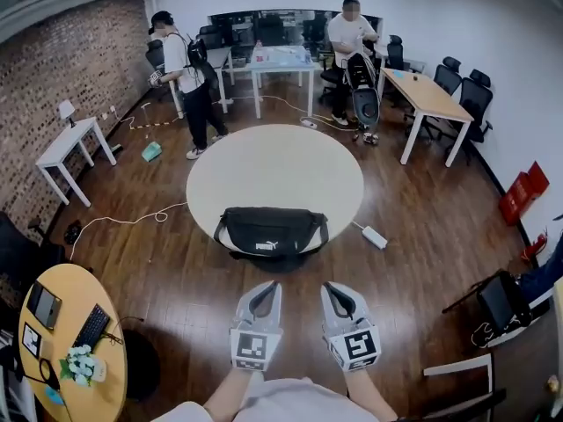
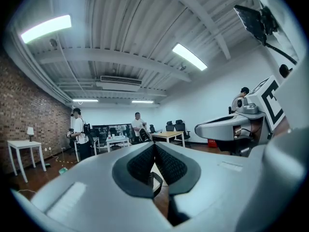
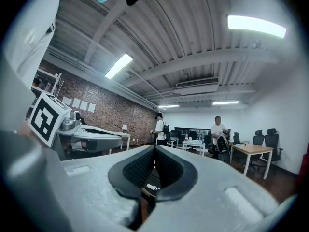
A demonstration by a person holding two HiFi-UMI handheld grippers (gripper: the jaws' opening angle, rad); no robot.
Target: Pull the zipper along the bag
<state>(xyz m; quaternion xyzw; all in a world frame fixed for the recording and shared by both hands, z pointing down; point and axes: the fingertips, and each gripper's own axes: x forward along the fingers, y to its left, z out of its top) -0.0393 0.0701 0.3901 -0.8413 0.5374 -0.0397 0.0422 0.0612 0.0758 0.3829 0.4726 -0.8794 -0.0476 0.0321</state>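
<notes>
This is an open office room. Beyond the round white table (image 1: 273,161) stand long desks (image 1: 429,93) with black swivel chairs (image 1: 478,98). To the left of it runs a bare brick wall (image 1: 53,73), and on its near left a small wooden table (image 1: 63,290) carries a keyboard (image 1: 91,328).

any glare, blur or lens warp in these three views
Head view: strong wide-angle bowing at the edges, even light, and the black bag reads dark with little detail on the white table. Left gripper view: dark corners, a ceiling light blown out, the left gripper body soft near the lens. Right gripper view: same vignette, a strip light glaring, the right gripper foreground blurred.
</notes>
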